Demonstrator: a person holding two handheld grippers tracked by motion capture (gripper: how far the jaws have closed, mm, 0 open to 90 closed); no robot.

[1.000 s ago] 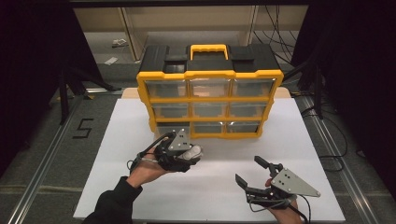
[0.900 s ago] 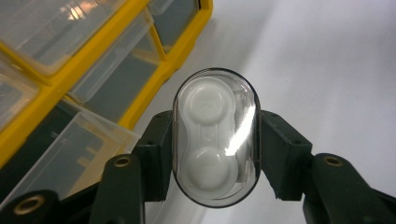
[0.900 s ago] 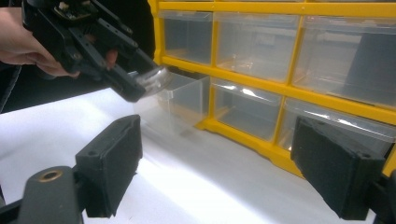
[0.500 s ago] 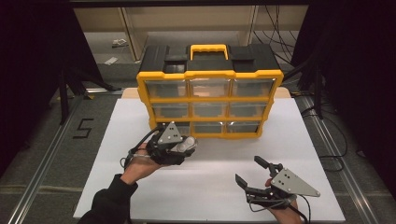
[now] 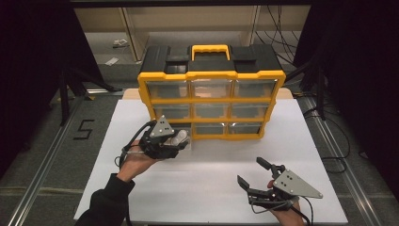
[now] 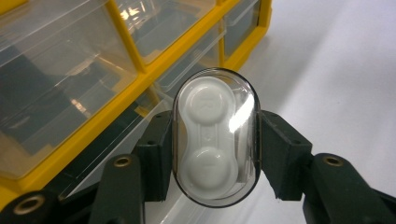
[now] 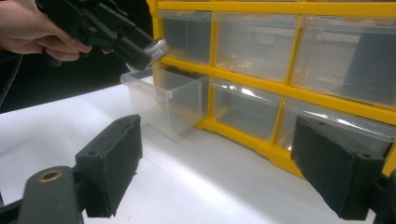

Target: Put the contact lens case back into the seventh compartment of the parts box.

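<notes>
A clear oval case (image 6: 215, 140) with a white two-cup insert sits between my left gripper's (image 6: 214, 156) pads, which are shut on its sides. In the high view that left gripper (image 5: 178, 141) hovers with the case (image 5: 181, 136) at the bottom left corner of the yellow drawer organizer (image 5: 211, 75). The bottom left clear drawer (image 7: 163, 100) is pulled out, and the case (image 7: 157, 49) hangs just above its near corner. My right gripper (image 5: 250, 170) rests low at the front right of the white board, with its jaws wide apart and nothing between them (image 7: 224, 172).
The organizer stands at the back of the white board (image 5: 211, 188), with three rows of clear drawers and a yellow handle (image 5: 209, 49) on top. A metal rail (image 5: 42, 169) runs along the left, beside a "5" floor mark (image 5: 83, 129).
My left gripper has carried the case a little away from the person, up toward the organizer's bottom left corner. The right gripper has stayed where it was.
</notes>
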